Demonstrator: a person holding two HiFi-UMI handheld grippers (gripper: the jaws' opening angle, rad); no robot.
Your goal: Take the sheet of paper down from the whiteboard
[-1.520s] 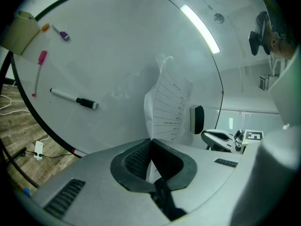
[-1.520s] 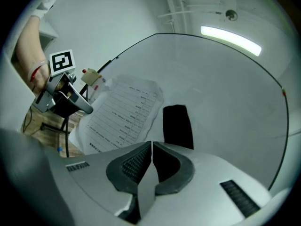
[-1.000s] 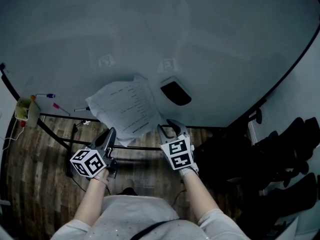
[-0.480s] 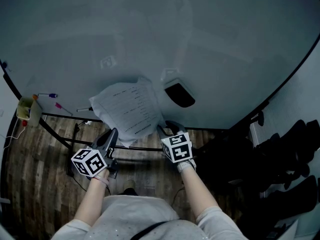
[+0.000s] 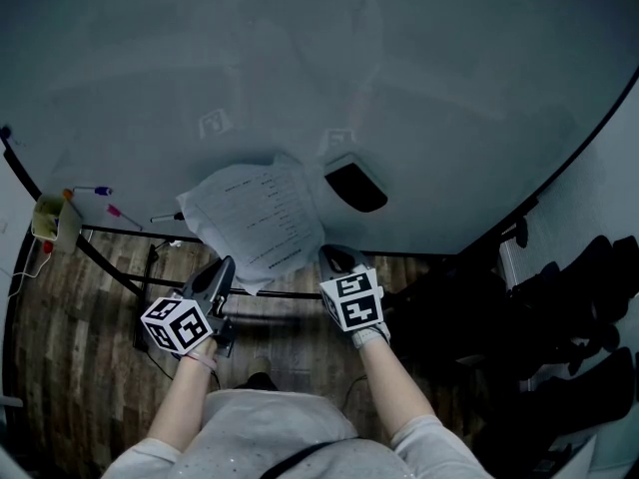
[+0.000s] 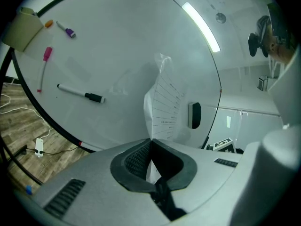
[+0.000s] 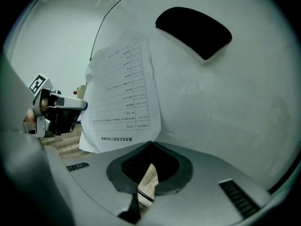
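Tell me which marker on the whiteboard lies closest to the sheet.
The white marker with the black cap; the pink marker and purple-capped marker sit farther from the sheet.

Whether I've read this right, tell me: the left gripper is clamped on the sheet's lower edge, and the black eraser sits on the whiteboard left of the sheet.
One thing is wrong: the eraser sits on the whiteboard right of the sheet, not left, as the head view shows. The left gripper is clamped on the sheet's lower edge.
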